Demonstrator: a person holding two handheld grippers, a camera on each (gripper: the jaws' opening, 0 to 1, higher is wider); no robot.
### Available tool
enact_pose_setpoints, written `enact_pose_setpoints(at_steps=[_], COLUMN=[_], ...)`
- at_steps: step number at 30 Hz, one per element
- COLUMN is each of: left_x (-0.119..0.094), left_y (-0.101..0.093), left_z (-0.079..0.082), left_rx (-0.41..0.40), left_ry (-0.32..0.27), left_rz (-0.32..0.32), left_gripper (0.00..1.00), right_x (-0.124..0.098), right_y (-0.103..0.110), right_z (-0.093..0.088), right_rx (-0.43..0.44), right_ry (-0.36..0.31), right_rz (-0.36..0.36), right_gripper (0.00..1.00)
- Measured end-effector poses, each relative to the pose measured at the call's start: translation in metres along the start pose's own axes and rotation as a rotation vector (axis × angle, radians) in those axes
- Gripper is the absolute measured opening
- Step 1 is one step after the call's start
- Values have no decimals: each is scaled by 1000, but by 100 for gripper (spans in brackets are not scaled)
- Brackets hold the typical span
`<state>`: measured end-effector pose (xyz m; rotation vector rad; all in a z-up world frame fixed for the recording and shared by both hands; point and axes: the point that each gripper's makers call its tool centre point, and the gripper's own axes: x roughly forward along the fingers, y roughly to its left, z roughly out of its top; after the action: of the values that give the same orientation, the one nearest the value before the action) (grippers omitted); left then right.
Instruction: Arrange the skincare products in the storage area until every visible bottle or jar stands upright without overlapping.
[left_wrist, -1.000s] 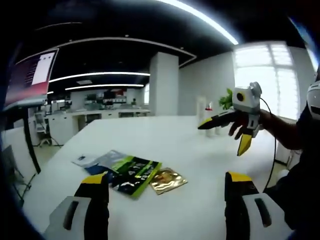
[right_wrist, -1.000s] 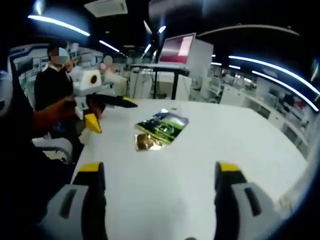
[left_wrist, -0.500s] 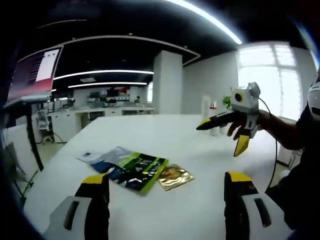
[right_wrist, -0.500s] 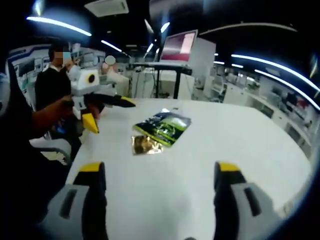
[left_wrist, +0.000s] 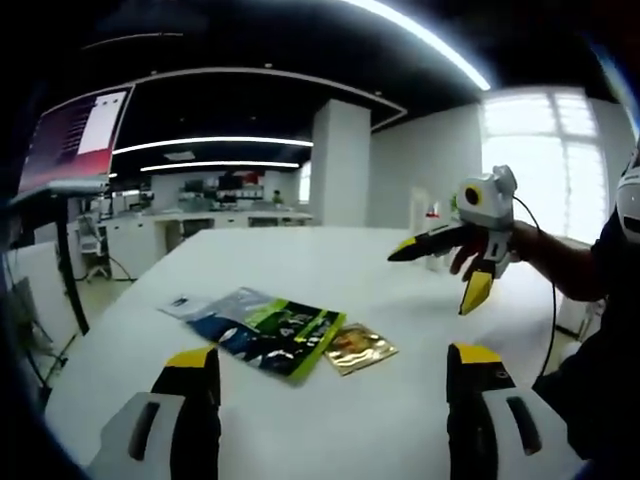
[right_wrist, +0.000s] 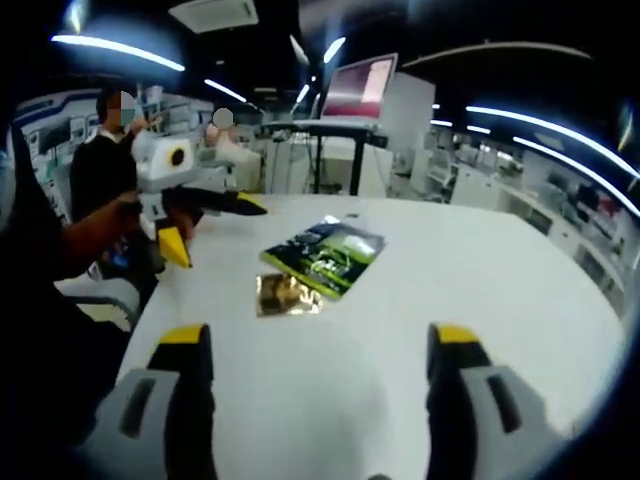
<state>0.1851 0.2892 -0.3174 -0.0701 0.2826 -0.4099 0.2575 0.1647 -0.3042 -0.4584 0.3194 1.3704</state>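
Sachets lie flat on my white worktop (left_wrist: 300, 275): a green packet (left_wrist: 268, 333) and a gold sachet (left_wrist: 359, 347) just beside it. Left tongs (left_wrist: 325, 415) and right tongs (right_wrist: 320, 385) hover gaping, empty.

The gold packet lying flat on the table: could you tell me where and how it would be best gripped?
Probably by its free edge, the side facing away from the green packet. The gold packet lies flat on the white table, so open jaws would likely have to come in low, nearly level with the tabletop, to get one jaw under that thin edge. The left gripper is open and near.
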Motion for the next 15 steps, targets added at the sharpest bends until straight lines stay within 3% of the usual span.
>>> enact_pose_setpoints(at_steps=[15], left_x=[0], left_y=[6], left_z=[-5], left_rx=[-15], left_ry=[13], left_rz=[4], left_gripper=[91], right_x=[14], right_y=[-3], right_z=[2], right_rx=[4], right_ry=[9], right_rz=[18], right_gripper=[86])
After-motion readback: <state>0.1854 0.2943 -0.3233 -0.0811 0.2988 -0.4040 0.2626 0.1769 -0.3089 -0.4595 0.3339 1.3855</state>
